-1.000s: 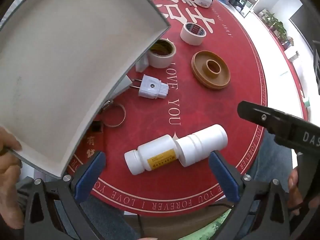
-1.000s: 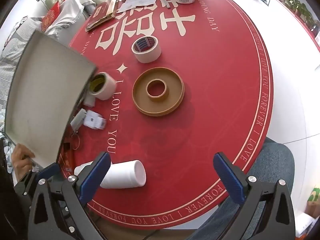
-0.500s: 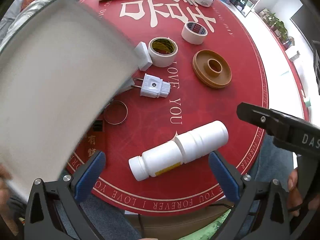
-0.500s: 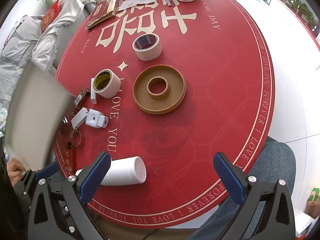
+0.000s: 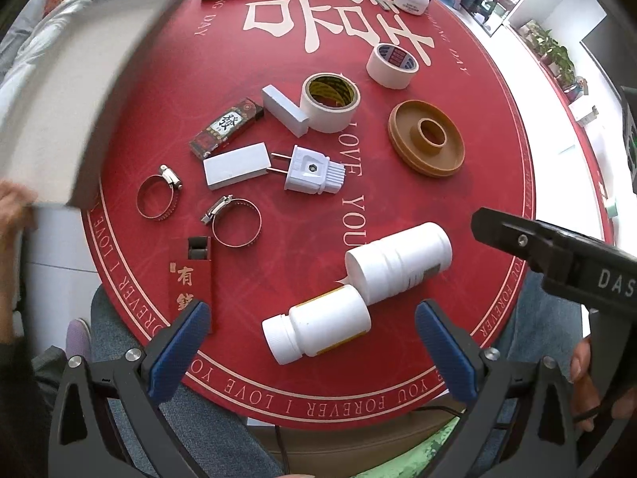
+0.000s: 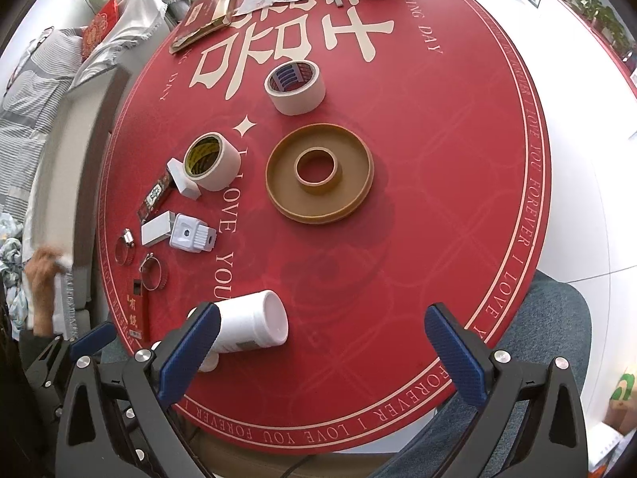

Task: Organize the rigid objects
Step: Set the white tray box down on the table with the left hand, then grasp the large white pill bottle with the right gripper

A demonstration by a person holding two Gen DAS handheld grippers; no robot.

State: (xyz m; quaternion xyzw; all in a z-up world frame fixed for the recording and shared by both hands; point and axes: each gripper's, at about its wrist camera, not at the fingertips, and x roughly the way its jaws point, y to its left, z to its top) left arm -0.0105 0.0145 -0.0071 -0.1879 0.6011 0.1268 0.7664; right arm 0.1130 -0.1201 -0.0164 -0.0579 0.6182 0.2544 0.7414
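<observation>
Left tongs (image 5: 310, 342) and right tongs (image 6: 322, 342): both spread wide, holding nothing. Two bottles (image 5: 398, 265) lie touching on bench (image 5: 489, 127), nearer than brown ring (image 5: 426, 137). Risk: round bottles roll off bench edge if nudged.

The left gripper (image 5: 310, 342) hovers over the desk's near edge, jaws spread wide and empty. The right gripper (image 6: 322, 344) hovers likewise, jaws wide apart, gripping nothing.
</observation>
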